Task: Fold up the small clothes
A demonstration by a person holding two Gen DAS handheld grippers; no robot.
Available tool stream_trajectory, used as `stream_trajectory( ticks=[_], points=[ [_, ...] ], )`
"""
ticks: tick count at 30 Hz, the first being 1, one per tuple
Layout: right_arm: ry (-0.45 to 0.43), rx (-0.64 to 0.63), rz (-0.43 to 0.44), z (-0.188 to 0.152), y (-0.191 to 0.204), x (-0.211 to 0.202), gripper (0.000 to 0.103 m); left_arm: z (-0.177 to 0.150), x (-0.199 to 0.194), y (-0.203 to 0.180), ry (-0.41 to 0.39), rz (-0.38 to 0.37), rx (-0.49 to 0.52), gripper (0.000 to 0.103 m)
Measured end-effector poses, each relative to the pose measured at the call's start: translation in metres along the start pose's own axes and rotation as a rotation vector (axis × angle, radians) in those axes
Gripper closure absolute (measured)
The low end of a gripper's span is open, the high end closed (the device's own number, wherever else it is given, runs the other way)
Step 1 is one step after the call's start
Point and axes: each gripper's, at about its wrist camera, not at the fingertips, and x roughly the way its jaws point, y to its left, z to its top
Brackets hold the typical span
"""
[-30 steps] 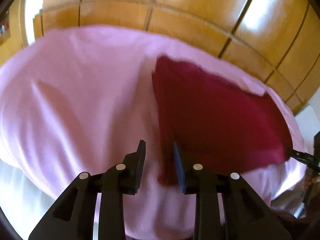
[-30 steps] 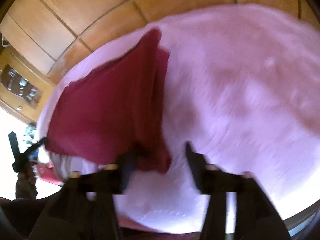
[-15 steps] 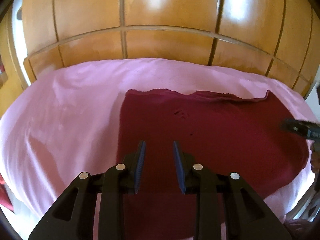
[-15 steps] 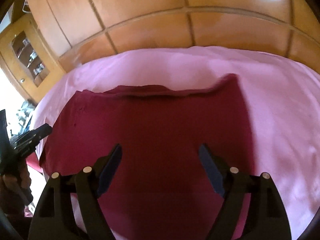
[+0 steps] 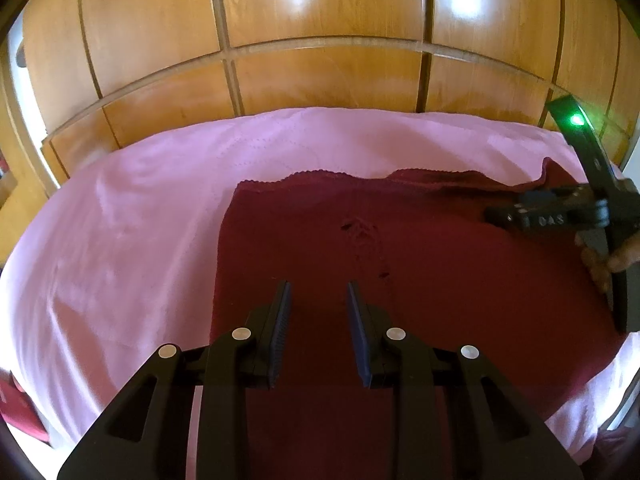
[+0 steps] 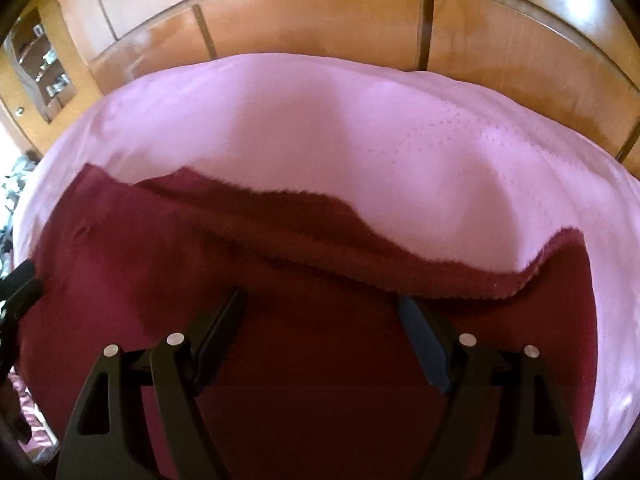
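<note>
1. Now the maroon cloth lies spread on the pink bed sheet, ready for folding.
2. Left gripper hovers over its near part, fingers slightly parted, grasping nothing.
3. Right gripper stands wide, released, just short of the rumpled far edge, likely its next grasp.

Around the maroon cloth, bare pink sheet leaves free passage to its left and beyond its far edge, where the wooden wardrobe doors wall off the way.
</note>
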Motion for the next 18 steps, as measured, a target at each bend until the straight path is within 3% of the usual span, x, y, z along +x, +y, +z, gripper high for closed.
stream_trajectory(
  ticks=[10, 13, 18],
  points=[
    [-0.05, 0.073, -0.06, 0.017, -0.012, 0.018, 0.02, -0.001, 0.016, -0.004, 0.042, 0.01, -0.005, 0.076],
    [-0.046, 0.085, -0.063, 0.017, -0.014, 0.017, 0.019, 0.0, 0.016, -0.005, 0.042, 0.017, -0.014, 0.068],
    [-0.063, 0.09, -0.073, 0.014, -0.014, 0.004, 0.019, 0.001, 0.012, -0.004, 0.042, 0.014, -0.038, 0.068]
  ],
)
